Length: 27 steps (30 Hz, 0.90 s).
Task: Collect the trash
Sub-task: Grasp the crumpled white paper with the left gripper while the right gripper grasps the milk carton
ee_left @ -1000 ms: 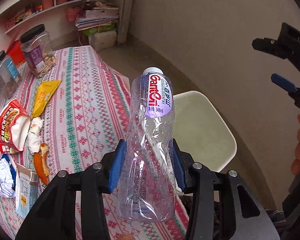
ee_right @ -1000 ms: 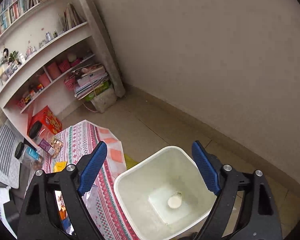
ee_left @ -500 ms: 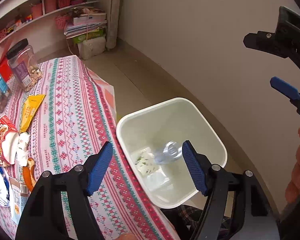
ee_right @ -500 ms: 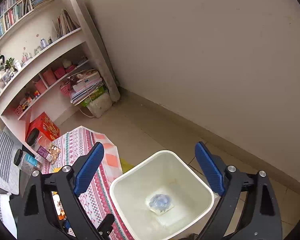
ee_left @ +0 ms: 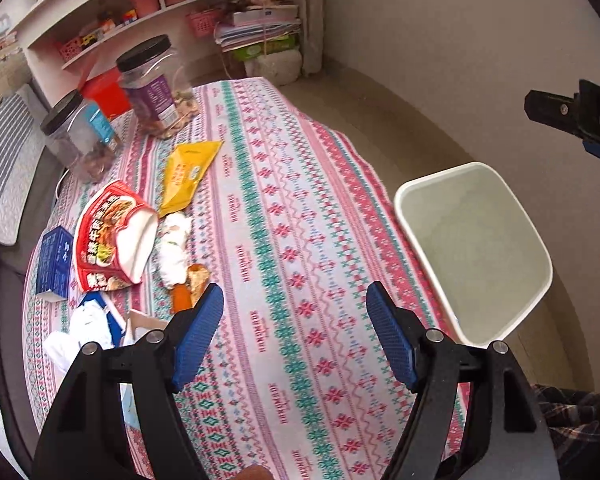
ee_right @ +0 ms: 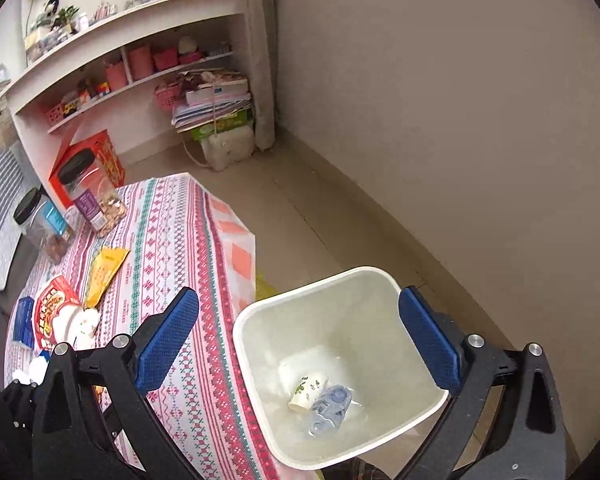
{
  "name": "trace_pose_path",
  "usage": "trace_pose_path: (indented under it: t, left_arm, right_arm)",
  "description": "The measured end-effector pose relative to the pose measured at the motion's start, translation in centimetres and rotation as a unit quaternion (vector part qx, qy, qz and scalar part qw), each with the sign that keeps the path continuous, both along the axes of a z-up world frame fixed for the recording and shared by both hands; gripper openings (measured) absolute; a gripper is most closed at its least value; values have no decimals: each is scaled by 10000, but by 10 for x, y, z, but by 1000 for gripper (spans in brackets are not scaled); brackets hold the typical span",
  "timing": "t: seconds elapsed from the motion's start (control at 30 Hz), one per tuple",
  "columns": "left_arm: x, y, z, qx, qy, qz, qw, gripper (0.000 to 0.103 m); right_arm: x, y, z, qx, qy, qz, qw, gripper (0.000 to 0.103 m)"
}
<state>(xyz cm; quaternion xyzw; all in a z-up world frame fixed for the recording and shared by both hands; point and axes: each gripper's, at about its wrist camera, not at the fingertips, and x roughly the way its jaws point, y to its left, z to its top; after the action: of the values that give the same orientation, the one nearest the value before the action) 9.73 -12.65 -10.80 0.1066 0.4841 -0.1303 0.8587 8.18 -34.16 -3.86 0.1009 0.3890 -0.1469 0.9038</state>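
Observation:
A white bin [ee_right: 260, 380] stands on the floor beside the table and also shows in the left wrist view [ee_left: 496, 248]. A crushed clear bottle [ee_right: 328, 404] and a paper cup [ee_right: 306, 392] lie at its bottom. My left gripper [ee_left: 294, 330] is open and empty above the patterned tablecloth [ee_left: 284, 208]. My right gripper [ee_right: 300, 340] is open and empty above the bin. Trash lies on the table's left: a red noodle bowl [ee_left: 108, 236], a yellow packet [ee_left: 188, 172], crumpled tissue [ee_left: 174, 248], an orange peel [ee_left: 186, 288] and white wrappers [ee_left: 84, 328].
Two clear jars with black lids [ee_left: 152, 84] [ee_left: 78, 136] and a blue box [ee_left: 54, 260] stand on the table's left side. Shelves [ee_right: 132, 68] and a stack of papers [ee_right: 212, 100] line the far wall. A plain wall runs on the right.
My left gripper let go of the bottle, which fell into the bin. It then swung left from over the bin to over the table. The right gripper stayed open over the bin.

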Motion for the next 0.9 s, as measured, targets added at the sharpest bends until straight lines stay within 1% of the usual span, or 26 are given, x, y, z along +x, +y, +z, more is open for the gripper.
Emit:
trace_pose_path:
  t: [0.17,0.3,0.4,0.57,0.67,0.73,0.83,0.9]
  left_arm:
    - [8,41,-2,32,78,507,9987,73]
    - [14,77,0,160,15,1008,9948,73]
    - [20,108,2,224,-29,1441,9893,75]
    - [28,161,-1,121,132,2129,9769,78]
    - [31,188,-8,83,294,2448,9691,82]
    - [33,200,-18,13,503,2565,9652,82]
    - [35,214,-35,-255,953,2659,9589,82]
    - [34,221,-44,-477,1181,2707,9542,82]
  right_arm:
    - [14,38,-7,37,128,347,9993,96]
    - [24,68,-12,13,207,655,9976,96]
    - [31,93,-17,25,302,928,9952,96]
    - [38,136,-31,126,526,1382,9889,96]
    - [40,164,-42,268,717,1657,9832,96]
    - [41,179,-49,375,854,1803,9792,96]
    - [42,197,-57,512,1001,1904,9752,96]
    - [43,206,-64,596,1115,1935,9729,96]
